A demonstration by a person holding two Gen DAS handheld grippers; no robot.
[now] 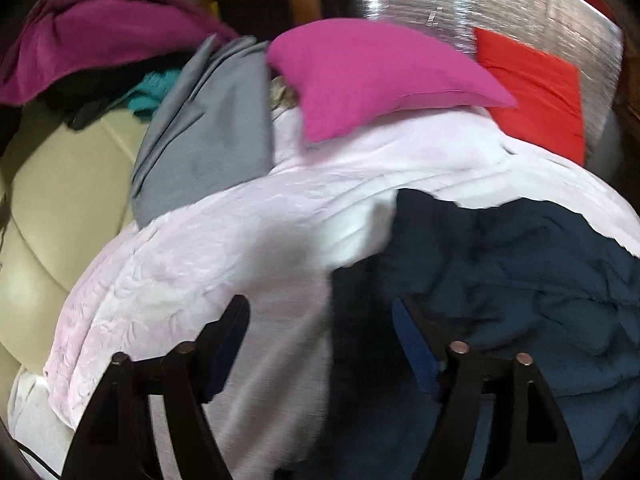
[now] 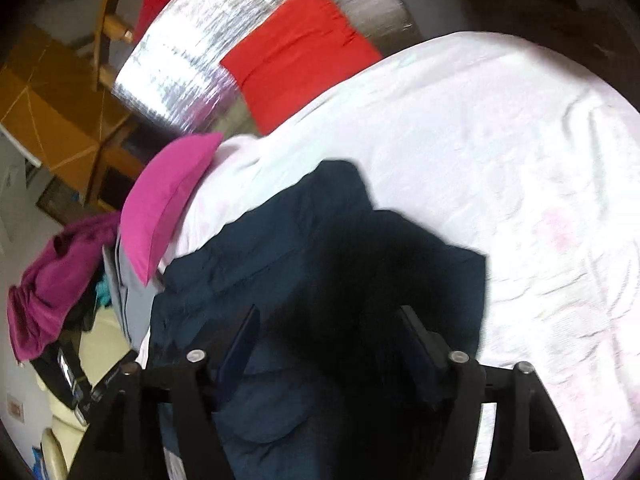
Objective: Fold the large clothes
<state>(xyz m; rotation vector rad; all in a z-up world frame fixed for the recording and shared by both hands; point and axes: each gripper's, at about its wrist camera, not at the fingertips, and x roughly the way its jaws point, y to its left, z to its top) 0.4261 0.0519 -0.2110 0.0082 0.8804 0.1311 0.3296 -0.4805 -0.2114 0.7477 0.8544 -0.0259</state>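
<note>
Both views are motion-blurred, so fabric details are soft. My left claw stands with its fingers apart, empty, above the pale pink bedcover; my right claw is also spread wide and empty, hovering over one dark navy garment that lies crumpled on the bed. Its lower part is cut off behind my fingers, and a deep shadow hides its middle. One magenta pillow rests at the bedcover's far edge, one folded red cloth on a silvery mat, one grey garment beside the pillow, and a purple heap farther off.
</note>
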